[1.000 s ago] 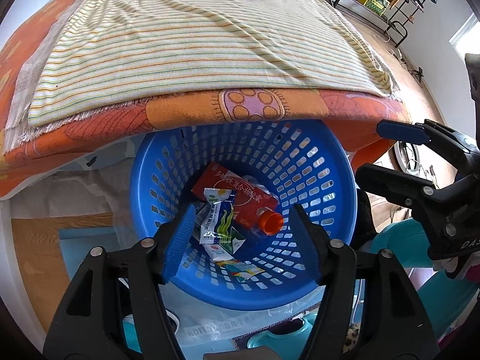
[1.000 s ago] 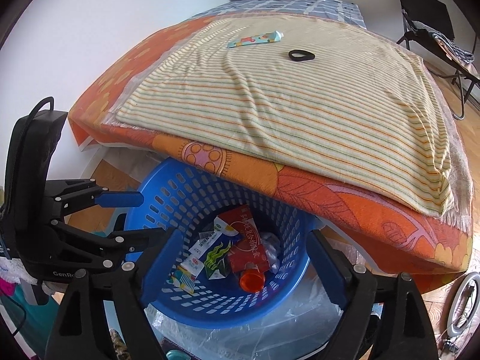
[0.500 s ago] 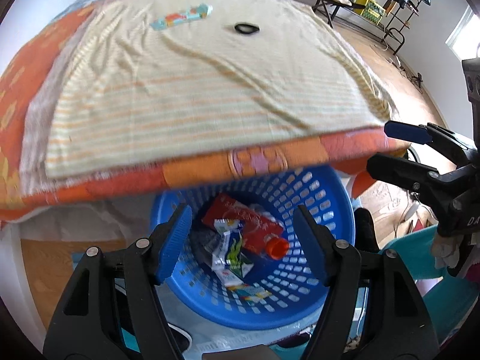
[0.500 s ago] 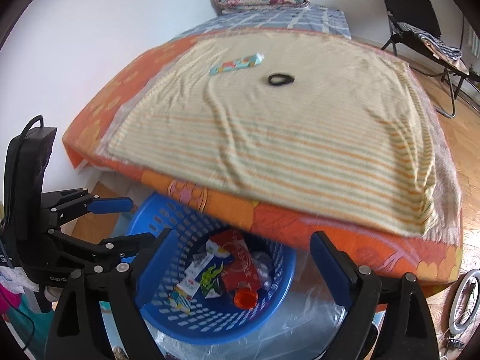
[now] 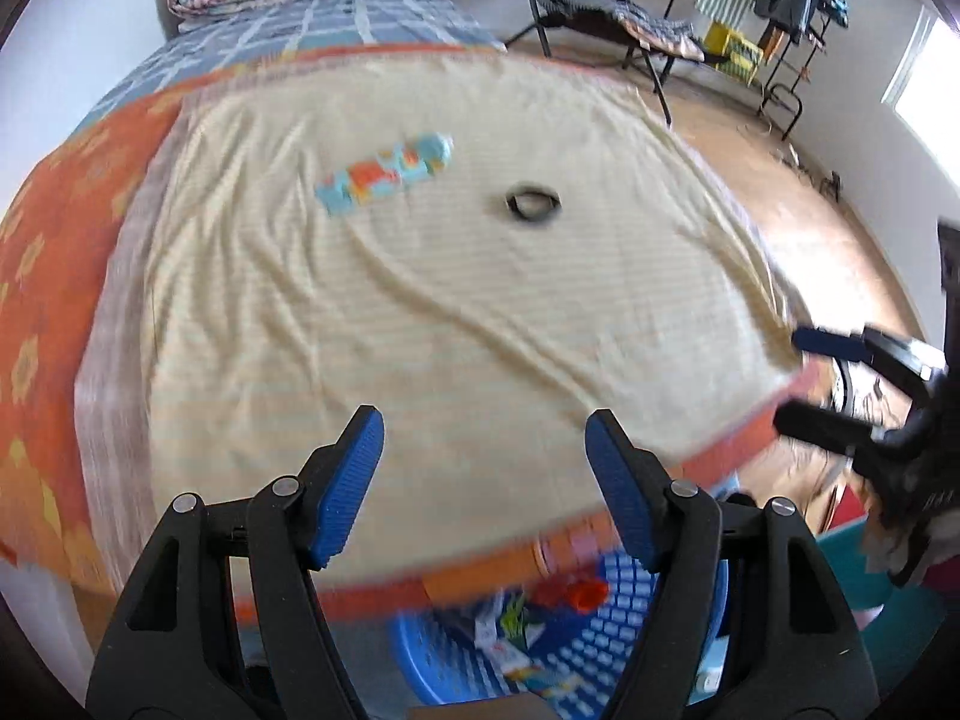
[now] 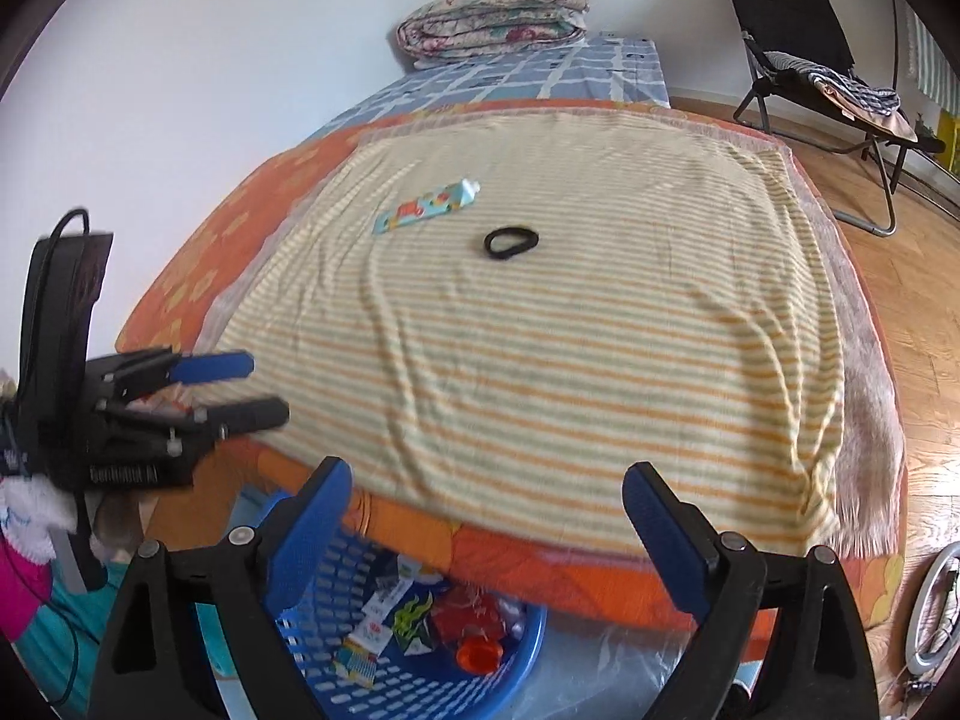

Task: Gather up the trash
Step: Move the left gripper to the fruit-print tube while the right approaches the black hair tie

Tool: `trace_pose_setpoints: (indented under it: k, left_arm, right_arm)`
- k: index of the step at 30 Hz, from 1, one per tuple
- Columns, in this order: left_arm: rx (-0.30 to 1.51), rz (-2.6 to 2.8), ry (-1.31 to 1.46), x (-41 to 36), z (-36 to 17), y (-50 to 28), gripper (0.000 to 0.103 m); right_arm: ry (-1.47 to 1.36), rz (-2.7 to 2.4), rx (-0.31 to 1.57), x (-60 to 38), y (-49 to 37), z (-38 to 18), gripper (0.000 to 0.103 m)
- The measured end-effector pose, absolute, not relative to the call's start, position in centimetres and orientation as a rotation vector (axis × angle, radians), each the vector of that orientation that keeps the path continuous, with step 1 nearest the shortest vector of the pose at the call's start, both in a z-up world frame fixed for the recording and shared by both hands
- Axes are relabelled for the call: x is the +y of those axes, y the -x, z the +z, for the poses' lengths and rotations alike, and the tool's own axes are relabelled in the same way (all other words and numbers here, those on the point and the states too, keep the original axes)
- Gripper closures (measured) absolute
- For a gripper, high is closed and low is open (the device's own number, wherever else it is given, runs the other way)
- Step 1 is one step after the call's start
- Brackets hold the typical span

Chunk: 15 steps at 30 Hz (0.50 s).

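Now, from my left wrist camera, I see my left gripper [image 5: 483, 462] with its two blue pads wide apart and nothing between them. It hangs over the near edge of a bed with a striped cloth [image 5: 420, 312] on top. This picture is blurry. Far up on the cloth lies a colourful wrapper [image 5: 384, 173], and just to its right lies a small black ring [image 5: 533, 204]; the two are near each other but not touching. At the bottom, tucked under the bed's edge, is a blue basket [image 5: 618, 606] with some trash in it. My right gripper [image 5: 798, 378] shows at the right side. From my right wrist camera, I see my right gripper [image 6: 486, 516], and its jaws have just been opening; they stand very wide and hold nothing. The wrapper [image 6: 427, 206] and the black ring [image 6: 510, 242] lie on the striped cloth [image 6: 570, 360], well away from the pads. The blue basket [image 6: 420, 690] sits below, partly under the bed, with packets and a red pouch with an orange cap [image 6: 474, 630] inside. My left gripper [image 6: 246, 387] shows at the left, open too.
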<state>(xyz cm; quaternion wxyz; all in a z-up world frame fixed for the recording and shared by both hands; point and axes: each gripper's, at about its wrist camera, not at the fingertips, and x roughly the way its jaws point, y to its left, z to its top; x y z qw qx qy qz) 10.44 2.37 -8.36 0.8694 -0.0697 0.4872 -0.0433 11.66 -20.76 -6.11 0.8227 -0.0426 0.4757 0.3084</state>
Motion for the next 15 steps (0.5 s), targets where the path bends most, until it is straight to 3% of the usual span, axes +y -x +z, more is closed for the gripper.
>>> trace_pose_setpoints:
  k: [7,15]
  left_arm:
    - [0.934,-0.100,0.165,4.8,-6.6,-16.0,0.031]
    - [0.943,-0.091,0.208,7.1,-7.7,-21.7,0.031]
  right_arm:
    - [0.125,0.653,0.944,-19.3,-15.0,-5.9,0.010]
    - [0.121,0.643,0.990,-17.3,-19.8,-6.7,0.010]
